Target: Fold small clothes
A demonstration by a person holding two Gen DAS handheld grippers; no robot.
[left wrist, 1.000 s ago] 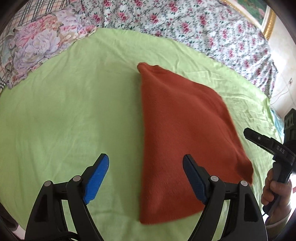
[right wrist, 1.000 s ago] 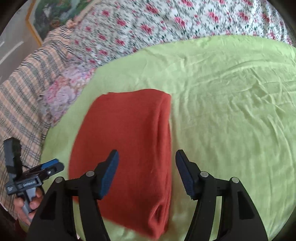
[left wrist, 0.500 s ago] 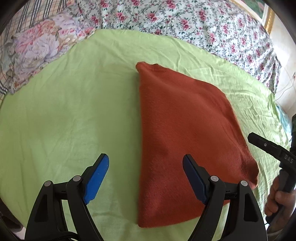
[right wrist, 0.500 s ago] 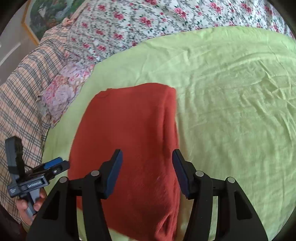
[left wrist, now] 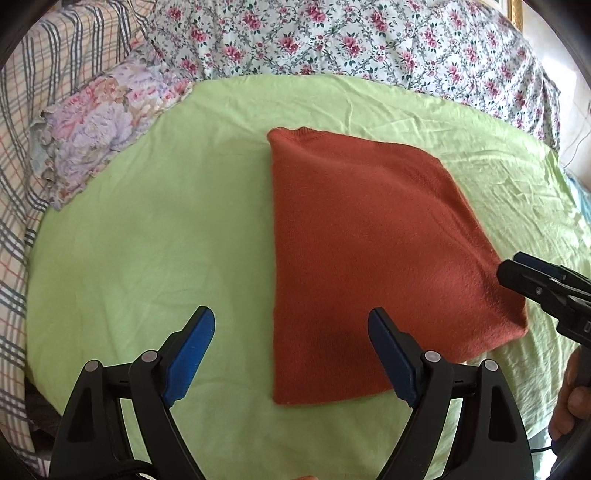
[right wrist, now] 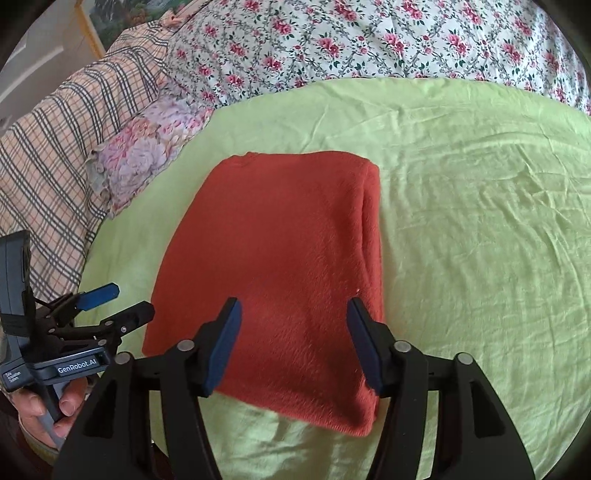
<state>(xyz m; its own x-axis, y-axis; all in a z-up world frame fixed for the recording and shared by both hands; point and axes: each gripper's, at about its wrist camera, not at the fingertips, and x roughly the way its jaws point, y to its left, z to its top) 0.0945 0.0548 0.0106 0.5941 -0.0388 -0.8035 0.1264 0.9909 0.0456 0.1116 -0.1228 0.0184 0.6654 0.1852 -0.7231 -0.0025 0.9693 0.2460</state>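
A rust-orange knitted garment [left wrist: 362,251] lies folded into a flat rectangle on the light green sheet [left wrist: 147,229]; it also shows in the right wrist view [right wrist: 280,266]. My left gripper [left wrist: 291,350] is open and empty, above the garment's near left edge. My right gripper [right wrist: 293,339] is open and empty, above the garment's near right part. The right gripper's fingers [left wrist: 535,282] show in the left wrist view at the garment's right edge. The left gripper [right wrist: 107,306] shows in the right wrist view beside the garment's left corner.
A floral pillow [left wrist: 99,125] lies at the sheet's far left. A rose-patterned cover [left wrist: 332,44] runs along the back. A plaid blanket [right wrist: 51,140] lies at the left. A framed picture [right wrist: 107,22] hangs on the wall.
Both grippers have drawn back and risen a little from the garment. The right gripper's jaws have narrowed slightly. The garment has not moved.
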